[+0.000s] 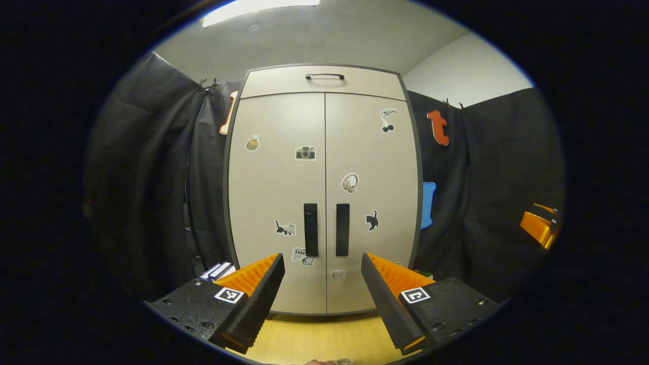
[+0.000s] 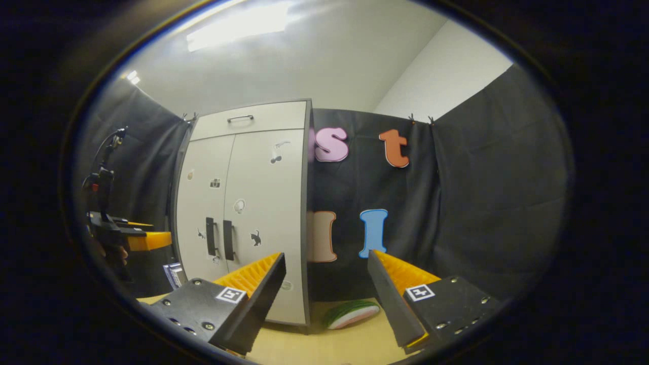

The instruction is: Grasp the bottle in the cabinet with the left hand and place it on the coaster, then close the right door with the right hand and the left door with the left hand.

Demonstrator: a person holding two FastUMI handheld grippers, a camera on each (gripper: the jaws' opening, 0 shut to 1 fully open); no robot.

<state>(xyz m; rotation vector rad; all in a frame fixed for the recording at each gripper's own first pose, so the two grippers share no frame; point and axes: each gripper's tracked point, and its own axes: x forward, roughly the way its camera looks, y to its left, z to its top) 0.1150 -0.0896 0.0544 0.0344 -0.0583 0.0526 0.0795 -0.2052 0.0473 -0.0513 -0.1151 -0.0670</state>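
Observation:
The grey cabinet point(image 1: 324, 76) stands straight ahead in the left gripper view. Its left door point(image 1: 268, 192) and right door point(image 1: 377, 172) are both shut, so the inside is hidden. Two black handles point(image 1: 311, 229) sit side by side at the middle seam. My left gripper point(image 1: 322, 258) is open and empty, pointing at the handles from a short way off. My right gripper point(image 2: 327, 256) is also open and empty, off to the cabinet's point(image 2: 243, 213) right and aimed past its side. A small clear object point(image 1: 343, 361) peeks in at the bottom edge; I cannot tell what it is.
The cabinet stands on a light wooden table point(image 1: 314, 337). A watermelon-slice object point(image 2: 352, 313) lies beside the cabinet's right side. A small striped box point(image 1: 217, 271) sits at its left foot. A hand holds the left gripper point(image 2: 144, 241) at the far left.

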